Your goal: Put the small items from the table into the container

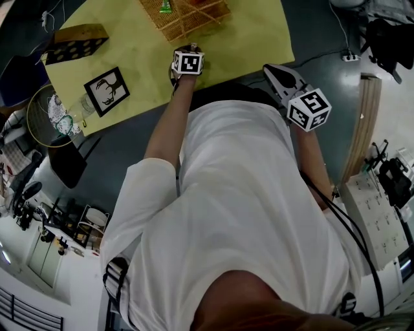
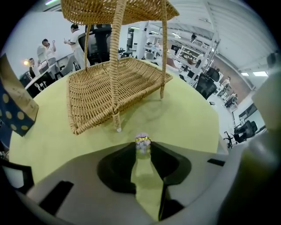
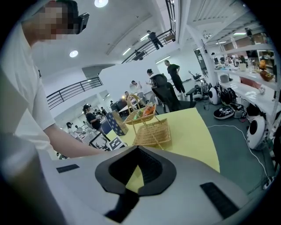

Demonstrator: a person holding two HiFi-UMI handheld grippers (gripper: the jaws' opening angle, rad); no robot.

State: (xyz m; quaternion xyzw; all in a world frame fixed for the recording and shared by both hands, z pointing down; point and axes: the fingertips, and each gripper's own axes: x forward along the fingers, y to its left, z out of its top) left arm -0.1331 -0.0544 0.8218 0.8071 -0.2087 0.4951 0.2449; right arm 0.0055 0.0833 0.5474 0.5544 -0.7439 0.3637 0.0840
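A two-tier wicker basket stands on the yellow table; in the left gripper view the basket's lower tray lies just beyond the jaws. My left gripper points steeply down at the cloth, shut on a small pale lilac sweet with a yellow band, pinched at the very tips. Seen from the head camera, the left gripper sits at the table's near edge and hides the sweet. My right gripper hovers off the table's near right corner, shut and holding nothing. Packets lie in the basket's upper tier.
A dark blue dotted box and a deer picture card lie on the left of the table. A wire bin stands by the left edge. People stand beyond the table. A cable runs across the floor at right.
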